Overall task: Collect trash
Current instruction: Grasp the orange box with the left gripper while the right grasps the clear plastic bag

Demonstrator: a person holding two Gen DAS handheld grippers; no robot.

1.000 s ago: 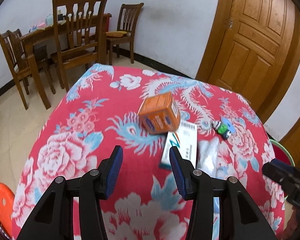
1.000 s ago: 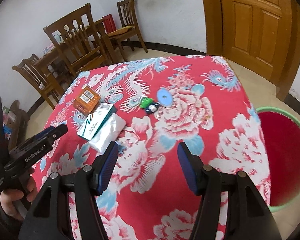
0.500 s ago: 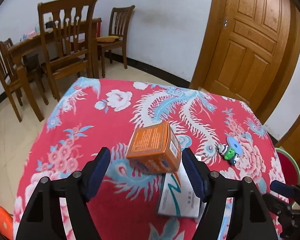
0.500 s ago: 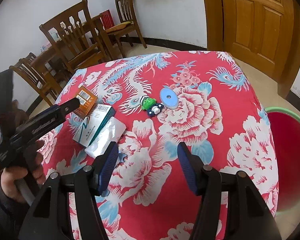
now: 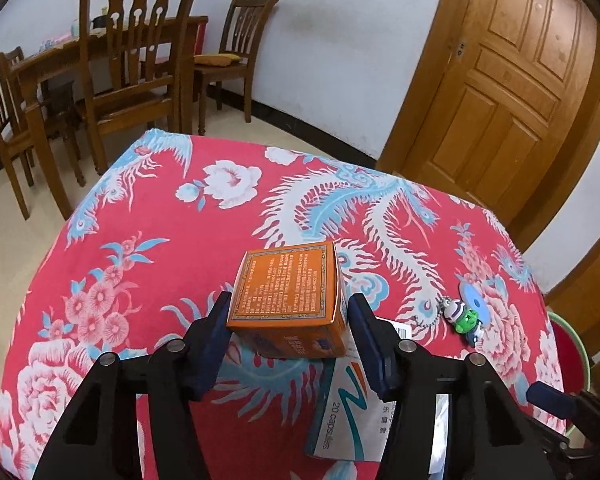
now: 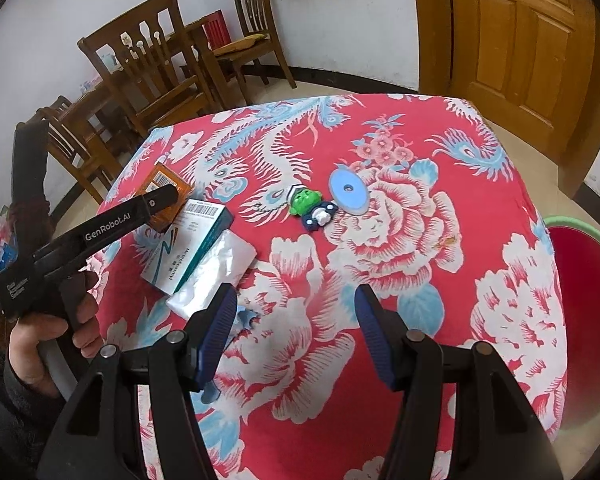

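An orange box (image 5: 290,298) stands on the red flowered tablecloth (image 5: 160,216). My left gripper (image 5: 290,334) is open, with one finger on each side of the box, not pressing it. The box also shows in the right wrist view (image 6: 168,188), partly behind the left gripper. A white and teal medicine box (image 6: 188,244) and a silver foil packet (image 6: 216,276) lie beside it. My right gripper (image 6: 292,332) is open and empty above the cloth.
A green toy keychain (image 6: 310,206) and a blue disc (image 6: 348,192) lie mid-table. A red bin with a green rim (image 6: 580,292) stands at the table's right edge. Wooden chairs (image 5: 132,60) and a door (image 5: 512,80) are behind.
My left gripper has moved forward and its open fingers now straddle the orange box. The right gripper has hardly moved.
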